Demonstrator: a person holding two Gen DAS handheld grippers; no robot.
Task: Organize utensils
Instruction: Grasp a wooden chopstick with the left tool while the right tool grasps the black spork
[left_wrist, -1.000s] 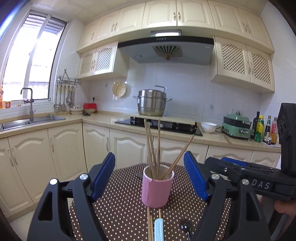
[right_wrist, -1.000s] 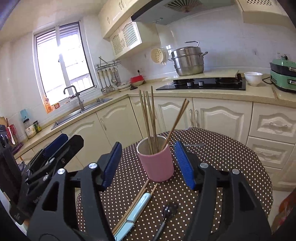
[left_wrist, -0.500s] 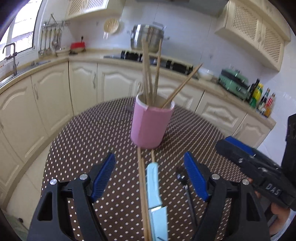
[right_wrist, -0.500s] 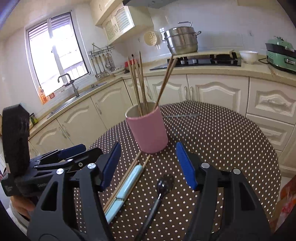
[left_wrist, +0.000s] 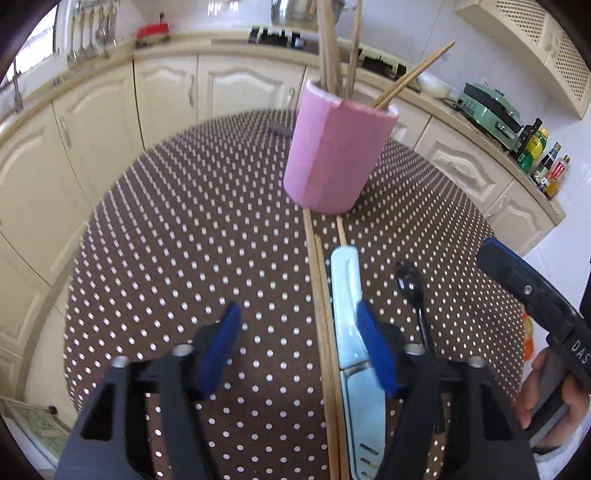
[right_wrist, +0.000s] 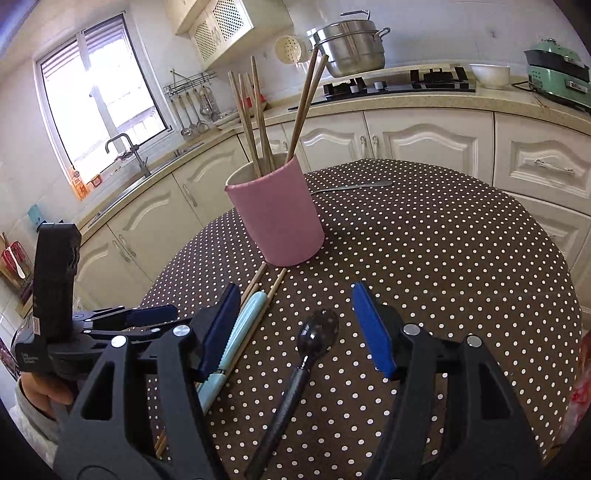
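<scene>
1. Left gripper (left_wrist: 299, 343): jaws closing, tilted down over the table (left_wrist: 192, 236). Loose chopsticks (left_wrist: 322, 325) and pale blue knife (left_wrist: 349, 332) lying between the pads, lengthwise; pads not yet pressing on either (no grip so far).
2. Ahead of left gripper: pink holder (left_wrist: 332, 158), upright, several chopsticks already standing in it. Tips of the loose chopsticks reaching to its base.
3. Just right of left gripper: black spoon (left_wrist: 410, 280), flat on the cloth, beside the knife, apart from it.
4. Right gripper (right_wrist: 295, 328): jaws apart, nothing pinched. Spoon bowl lying midway between the pads, handle running back under the tool. Knife and chopsticks touching or just under its left pad (hard to tell which).
5. Beyond the holder, well ahead of right gripper: a metal utensil (right_wrist: 351, 187) flat on the cloth, kind unclear.
6. Step in hand, by judgement: pickup of loose pieces for the holder. Left on chopsticks or knife, right on spoon.
7. Next move probably calls for: lower pads to cloth level, pinch one item only (chopsticks and knife lying tight together, risk of dragging both), lift, tip upright over holder.
</scene>
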